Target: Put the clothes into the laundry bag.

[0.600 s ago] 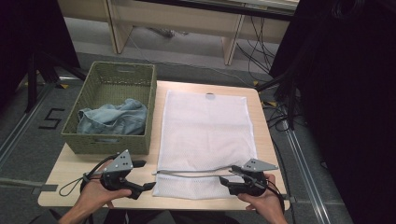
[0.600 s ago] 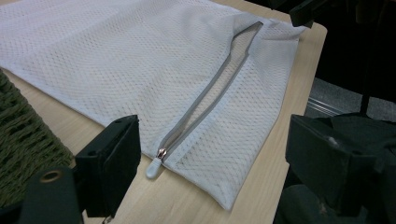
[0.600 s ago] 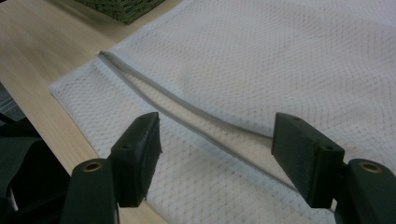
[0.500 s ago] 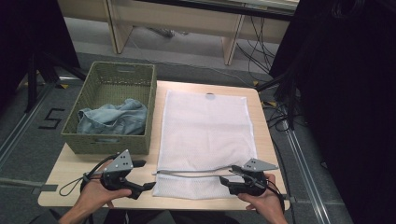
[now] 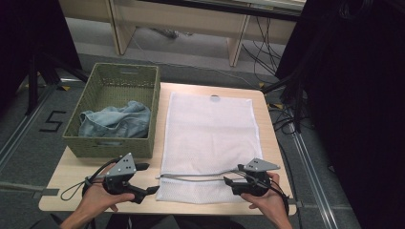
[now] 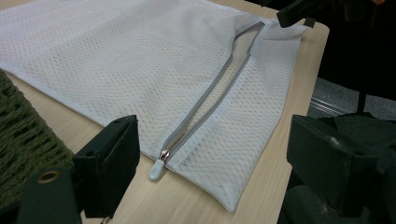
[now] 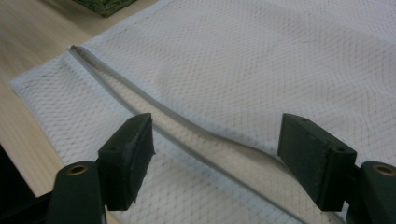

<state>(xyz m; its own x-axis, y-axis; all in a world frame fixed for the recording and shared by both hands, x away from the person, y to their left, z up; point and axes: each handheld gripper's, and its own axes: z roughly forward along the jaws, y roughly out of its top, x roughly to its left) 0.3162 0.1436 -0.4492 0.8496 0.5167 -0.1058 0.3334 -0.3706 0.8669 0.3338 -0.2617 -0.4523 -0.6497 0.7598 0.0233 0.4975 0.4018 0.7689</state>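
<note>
The surface (image 5: 71, 191) is carrying two big things side by side: a white mesh laundry bag (image 5: 210, 138) lying flat across its middle and right, and a green woven basket (image 5: 143, 109) just beside the bag at its 9 o'clock. The basket is holding a crumpled blue denim garment (image 5: 114, 121), which is sitting low toward the basket's near end; the far end looks bare.

The bag's grey zipper (image 5: 196, 176) is running crosswise near the 6 o'clock edge of the bag, its long axis lying from 9 to 3 o'clock, and it is gaping open along most of that run. The white zipper pull (image 6: 157, 171) is sitting at the 9 o'clock end.

The left gripper (image 5: 152, 190) is hovering just off the bag's near left corner with its jaws spread wide, the pull lying between them and slightly ahead, not touched. The right gripper (image 5: 228, 181) is hovering over the 3 o'clock stretch of the zipper, jaws likewise wide, straddling the grey tape without closing on it.

By my judgement the left gripper is the nearer one to the pull, while the right is placed to pinch the mesh beside the opening, so the mouth could be lifted for the garment.
</note>
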